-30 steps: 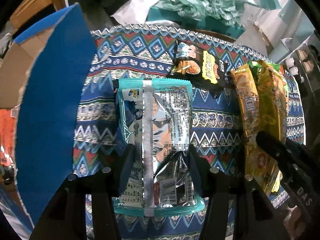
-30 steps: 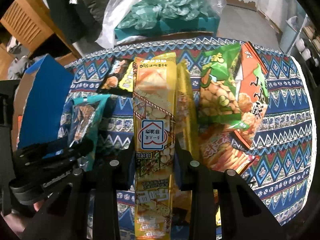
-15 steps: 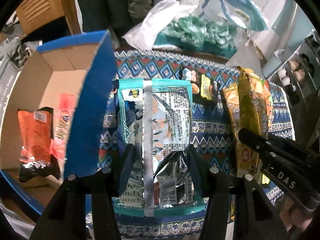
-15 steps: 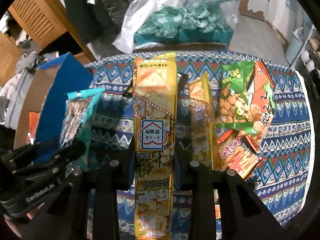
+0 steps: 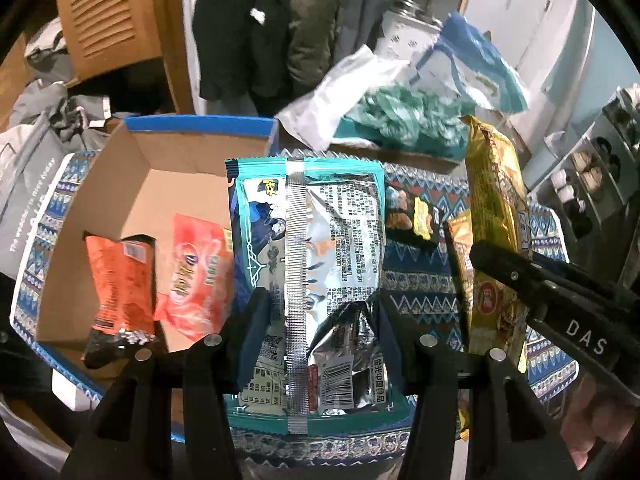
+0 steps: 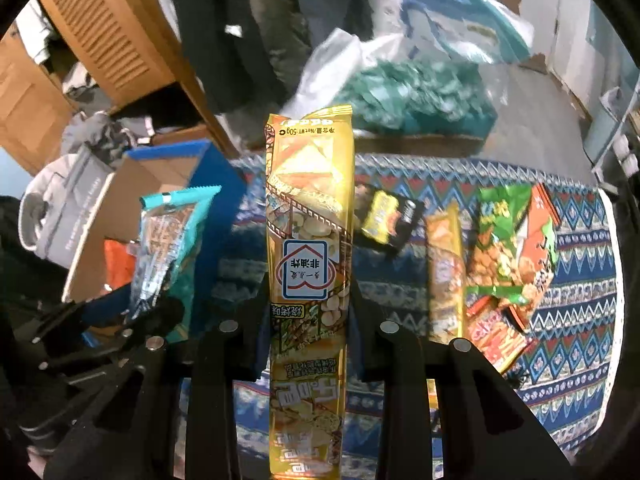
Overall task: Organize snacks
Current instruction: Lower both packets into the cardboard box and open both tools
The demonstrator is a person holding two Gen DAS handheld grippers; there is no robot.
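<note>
The table (image 5: 424, 280) with its patterned blue cloth now sits low in both views, and the cardboard box (image 5: 160, 168) with the blue rim has come fully into the left half of the left wrist picture. A second ago only its blue outer wall showed there; now its open inside is plain, with an orange packet (image 5: 120, 280) and a red packet (image 5: 196, 276) lying on its floor. Both hands have lifted their loads off the cloth and swung toward the box, so the step in hand looks like carrying two more snacks over for dropping in.

The left gripper (image 5: 316, 332) stands at a middling width, its jaws pressed on both sides of the teal and silver packet (image 5: 308, 240). The packet stands upright in the centre of the frame, seam facing the camera, its lower part between the fingers and its top above them.

The right gripper (image 6: 308, 320) is drawn in narrow on the long yellow packet (image 6: 310, 216), which rises from between the fingers to the upper middle of the frame.

Left behind on the cloth, right of centre in the right wrist picture, are a black and yellow packet (image 6: 386, 220), a second yellow packet (image 6: 444, 264) and a green and orange pile (image 6: 512, 256).
</note>
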